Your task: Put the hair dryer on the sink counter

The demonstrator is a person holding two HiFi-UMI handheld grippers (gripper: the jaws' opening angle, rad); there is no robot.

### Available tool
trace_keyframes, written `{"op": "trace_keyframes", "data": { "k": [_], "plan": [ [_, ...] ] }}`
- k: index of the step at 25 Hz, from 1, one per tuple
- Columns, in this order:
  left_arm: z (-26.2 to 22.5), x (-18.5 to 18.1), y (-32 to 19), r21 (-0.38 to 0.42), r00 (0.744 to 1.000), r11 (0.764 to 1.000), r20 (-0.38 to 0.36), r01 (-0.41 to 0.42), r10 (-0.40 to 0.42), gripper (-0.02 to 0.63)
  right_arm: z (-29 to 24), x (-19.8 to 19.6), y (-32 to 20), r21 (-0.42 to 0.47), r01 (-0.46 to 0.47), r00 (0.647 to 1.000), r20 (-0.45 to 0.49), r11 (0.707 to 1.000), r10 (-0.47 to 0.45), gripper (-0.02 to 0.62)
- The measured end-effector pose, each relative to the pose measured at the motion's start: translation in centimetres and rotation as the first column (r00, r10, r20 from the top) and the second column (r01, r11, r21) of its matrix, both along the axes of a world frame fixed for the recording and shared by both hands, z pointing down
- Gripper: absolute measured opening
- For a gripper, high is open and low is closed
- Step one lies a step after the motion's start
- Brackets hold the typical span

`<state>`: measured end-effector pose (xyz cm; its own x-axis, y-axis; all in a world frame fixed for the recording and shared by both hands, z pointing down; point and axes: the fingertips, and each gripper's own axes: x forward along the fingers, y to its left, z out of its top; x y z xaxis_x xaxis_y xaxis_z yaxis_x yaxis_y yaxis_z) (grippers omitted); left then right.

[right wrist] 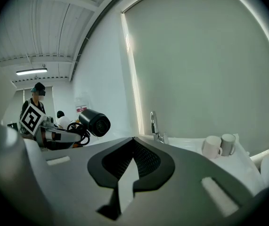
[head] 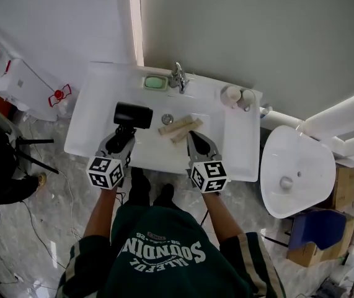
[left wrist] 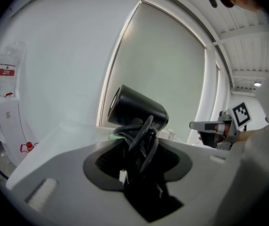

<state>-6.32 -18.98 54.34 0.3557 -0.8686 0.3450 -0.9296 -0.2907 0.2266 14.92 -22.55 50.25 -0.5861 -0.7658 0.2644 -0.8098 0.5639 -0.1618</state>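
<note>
The black hair dryer (head: 133, 115) (left wrist: 136, 109) (right wrist: 95, 122) has its cord wound round the handle. My left gripper (head: 119, 138) (left wrist: 136, 149) is shut on that handle and holds the dryer barrel-up, above the left part of the white sink counter (head: 93, 101). My right gripper (head: 193, 140) (right wrist: 133, 142) hangs over the basin's front right with its jaws shut and nothing in them. In the left gripper view the right gripper (left wrist: 214, 126) shows at the far right.
A green soap dish (head: 155, 82) and the faucet (head: 178, 76) (right wrist: 154, 126) stand at the counter's back. Two cups (head: 231, 95) (right wrist: 213, 146) stand back right. Two wooden sticks (head: 180, 128) lie in the basin. A white oval fixture (head: 291, 166) is at the right.
</note>
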Motion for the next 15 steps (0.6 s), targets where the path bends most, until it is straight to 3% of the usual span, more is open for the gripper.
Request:
{"op": "trace_keyframes", "data": {
  "k": [15],
  "plan": [
    [0.8,-5.2,-7.8,-0.017,1.000,0.999,-0.016,-0.027,0.027,0.218,-0.1,-5.7,-6.5,-0.003,-0.015,1.000,0.004,1.000,0.015,0.002]
  ]
}}
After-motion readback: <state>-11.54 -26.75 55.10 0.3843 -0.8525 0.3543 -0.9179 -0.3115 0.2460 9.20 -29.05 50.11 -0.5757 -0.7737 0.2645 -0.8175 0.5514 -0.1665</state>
